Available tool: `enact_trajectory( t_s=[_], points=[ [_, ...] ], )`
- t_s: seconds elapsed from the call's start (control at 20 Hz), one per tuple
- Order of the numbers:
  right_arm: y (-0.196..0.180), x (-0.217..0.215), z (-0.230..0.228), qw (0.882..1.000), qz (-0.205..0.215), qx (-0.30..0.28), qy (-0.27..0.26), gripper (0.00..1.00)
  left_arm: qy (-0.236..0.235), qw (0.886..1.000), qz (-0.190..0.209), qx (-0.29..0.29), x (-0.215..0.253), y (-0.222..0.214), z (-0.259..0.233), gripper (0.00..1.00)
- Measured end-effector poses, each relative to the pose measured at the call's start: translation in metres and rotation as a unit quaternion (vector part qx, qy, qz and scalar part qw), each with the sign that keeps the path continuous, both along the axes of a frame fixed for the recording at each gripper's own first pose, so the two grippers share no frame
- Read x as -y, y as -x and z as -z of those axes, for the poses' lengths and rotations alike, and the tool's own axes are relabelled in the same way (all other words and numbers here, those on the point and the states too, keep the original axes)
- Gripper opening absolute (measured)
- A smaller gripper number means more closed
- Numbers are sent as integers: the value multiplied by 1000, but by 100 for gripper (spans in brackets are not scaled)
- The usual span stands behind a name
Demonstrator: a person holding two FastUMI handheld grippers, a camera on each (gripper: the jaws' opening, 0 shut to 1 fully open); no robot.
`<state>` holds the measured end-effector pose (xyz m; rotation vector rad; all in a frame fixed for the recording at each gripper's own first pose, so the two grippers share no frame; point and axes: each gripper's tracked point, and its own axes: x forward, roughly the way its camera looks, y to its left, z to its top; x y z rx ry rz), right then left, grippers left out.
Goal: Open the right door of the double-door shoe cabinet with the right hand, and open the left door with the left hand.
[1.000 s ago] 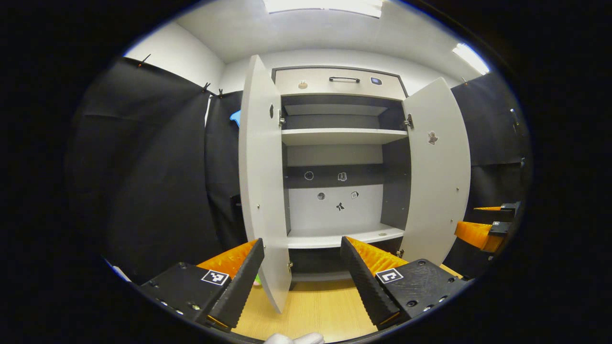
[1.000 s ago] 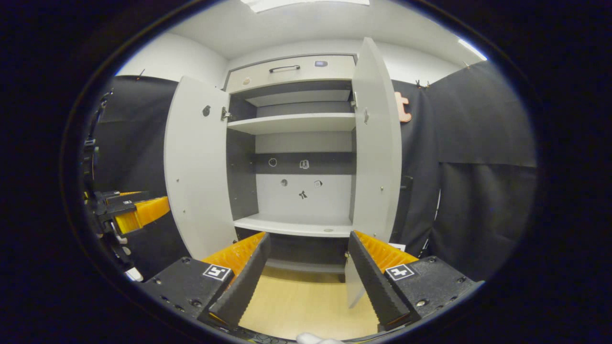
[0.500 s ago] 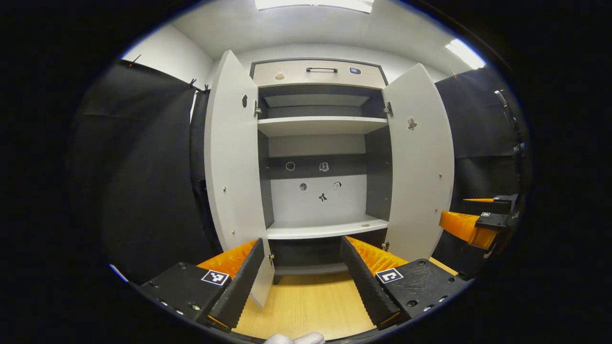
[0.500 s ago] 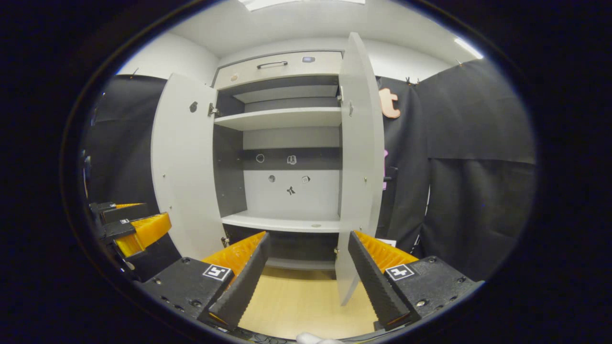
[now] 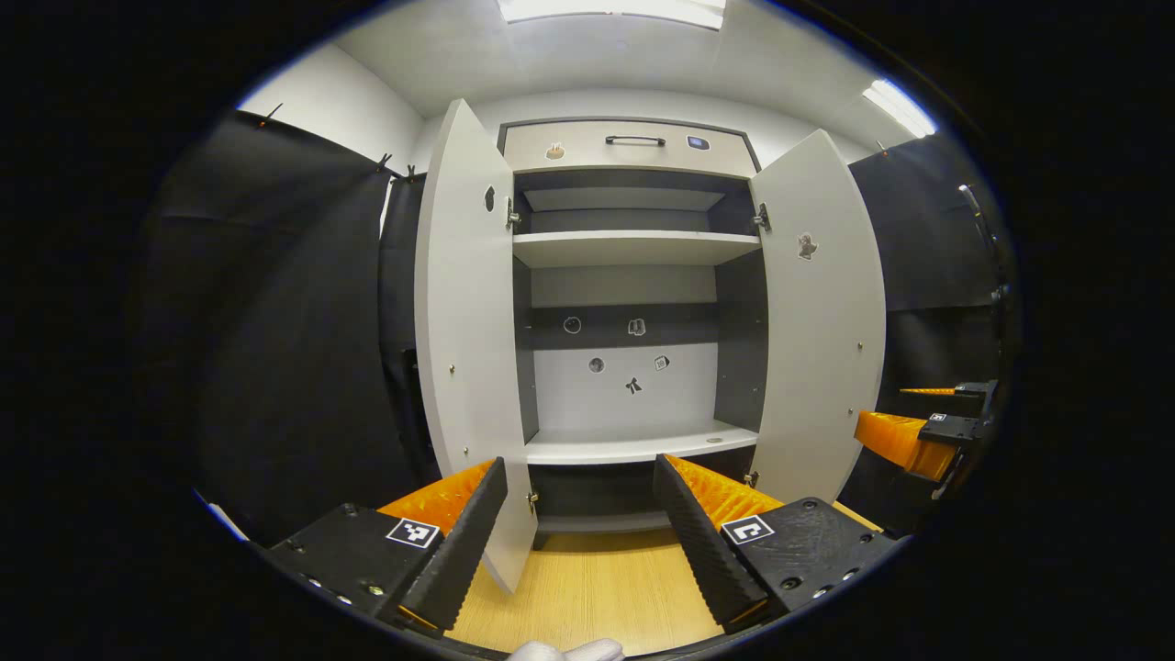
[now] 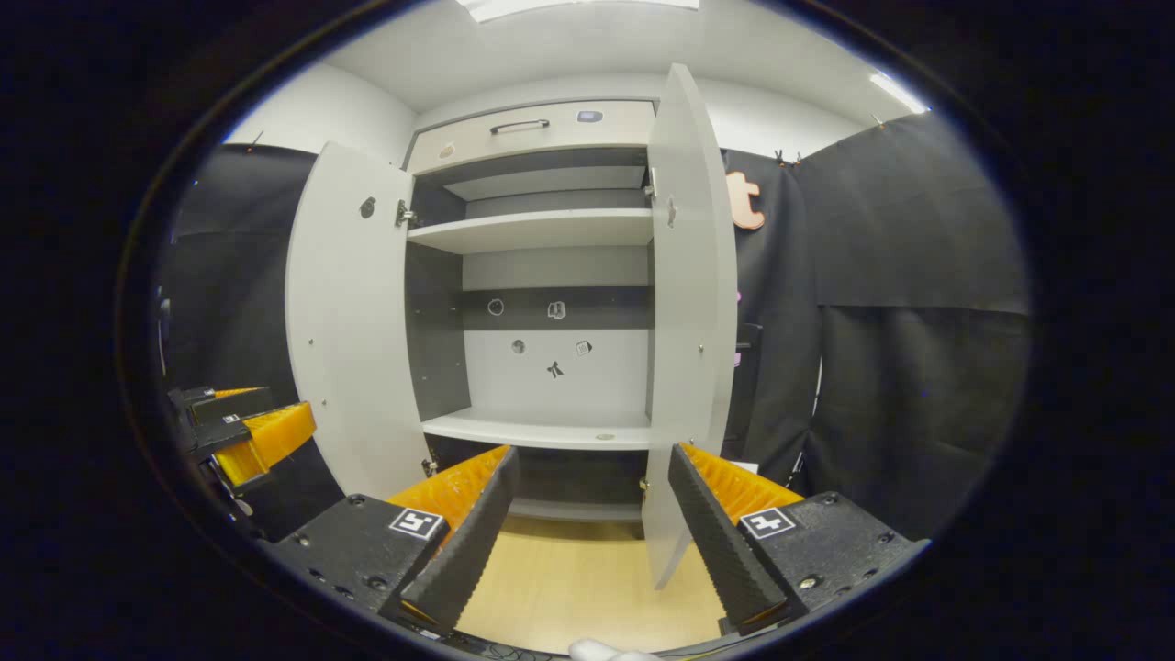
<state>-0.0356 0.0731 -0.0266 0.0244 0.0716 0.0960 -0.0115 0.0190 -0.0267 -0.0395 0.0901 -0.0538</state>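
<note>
The shoe cabinet [image 5: 633, 248] stands ahead with both grey doors swung out and its shelves in view. In the left gripper view the left door [image 5: 468, 321] hangs just beyond my left gripper [image 5: 578, 532], which is open, holds nothing and is not touching the door. The right door [image 5: 822, 321] stands open at the right. In the right gripper view the right door [image 6: 693, 303] is seen almost edge-on just past my right gripper [image 6: 587, 532], which is open with nothing between its fingers. The left door [image 6: 353, 312] stands open at the left.
A drawer with a dark handle [image 5: 635, 140] tops the cabinet. Pale wooden floor [image 5: 597, 597] lies in front. Black cloth walls close in on both sides. The right gripper [image 5: 904, 441] shows at the right edge of the left gripper view, and the left gripper [image 6: 262, 431] at the left edge of the right gripper view.
The left door has swung a little wider and its lower edge has left the gap between my left fingers. Both views drifted slightly sideways. Both grippers stayed open.
</note>
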Motion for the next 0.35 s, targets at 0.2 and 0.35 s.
enact_trajectory(
  t_s=[0.2,0.35],
  points=[
    [3,-2,-6,1000,-2,6,1,100,0,1000,0,5,-1,1,-5,96],
    [4,-4,-8,1000,-5,8,2,100,-2,1000,-1,7,-2,1,-6,96]
  ],
)
